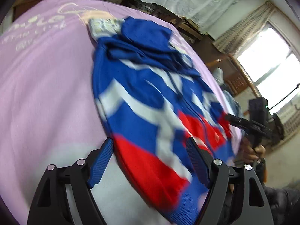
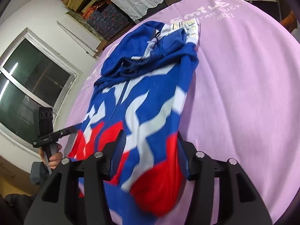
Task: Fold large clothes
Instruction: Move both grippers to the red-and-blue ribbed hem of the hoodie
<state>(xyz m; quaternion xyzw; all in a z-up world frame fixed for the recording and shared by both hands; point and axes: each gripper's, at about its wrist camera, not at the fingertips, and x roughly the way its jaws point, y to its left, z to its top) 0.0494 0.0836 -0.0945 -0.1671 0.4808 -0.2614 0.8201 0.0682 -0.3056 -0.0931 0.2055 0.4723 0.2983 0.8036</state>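
a blue, white and red hooded garment point(image 1: 150, 101) is laid lengthwise on a lilac bed cover point(image 1: 46, 86), hood at the far end, hem nearest the cameras. the hem is seen bunched between the fingers of the right gripper point(image 2: 150, 150), but whether they are clamped on the cloth cannot be told through the blur. the left gripper point(image 1: 150, 150) is held wide apart over the hem's edge, nothing gripped. a lit window point(image 1: 270, 60) is noted beyond the bed.
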